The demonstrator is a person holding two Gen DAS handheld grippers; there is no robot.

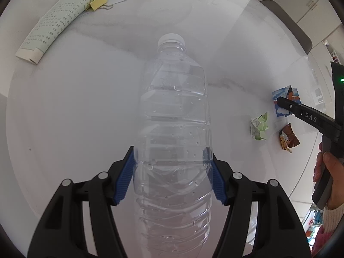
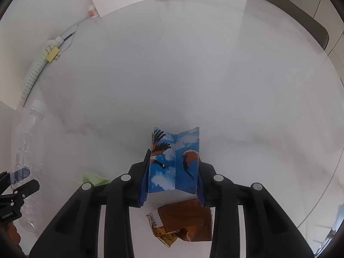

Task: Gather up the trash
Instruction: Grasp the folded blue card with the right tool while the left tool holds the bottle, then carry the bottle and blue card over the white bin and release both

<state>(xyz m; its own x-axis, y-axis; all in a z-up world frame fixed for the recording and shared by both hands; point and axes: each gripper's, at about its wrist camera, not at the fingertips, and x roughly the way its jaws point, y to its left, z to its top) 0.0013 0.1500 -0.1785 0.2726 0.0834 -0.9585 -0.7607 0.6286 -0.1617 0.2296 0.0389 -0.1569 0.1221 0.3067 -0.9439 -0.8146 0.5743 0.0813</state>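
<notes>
Trash in both grippers at once. Empty clear bottle (image 1: 174, 129) pinched low on its ribbed body by the left gripper (image 1: 173, 174), blue pads flat against opposite sides, capped neck pointing away over the table (image 1: 86, 107); gripped near the base probably because the ribs there resist crushing. Blue bird-print wrapper (image 2: 175, 163) clamped between the jaws of the right gripper (image 2: 173, 180), folded along a centre crease so it stands stiff enough to hold by its edges. Whether either piece is lifted clear of the table cannot be told.

Just beneath and behind the right jaws, a brown torn wrapper (image 2: 185, 223) flat on the table, untouched. To its left, a crumpled green paper (image 1: 260, 126), also loose. Both look like the remaining pickups.

Farther out, at the table's far left edge, a rolled printed booklet (image 1: 53, 19) with a yellow clip (image 1: 97, 3), likely not trash. No bin in view.
</notes>
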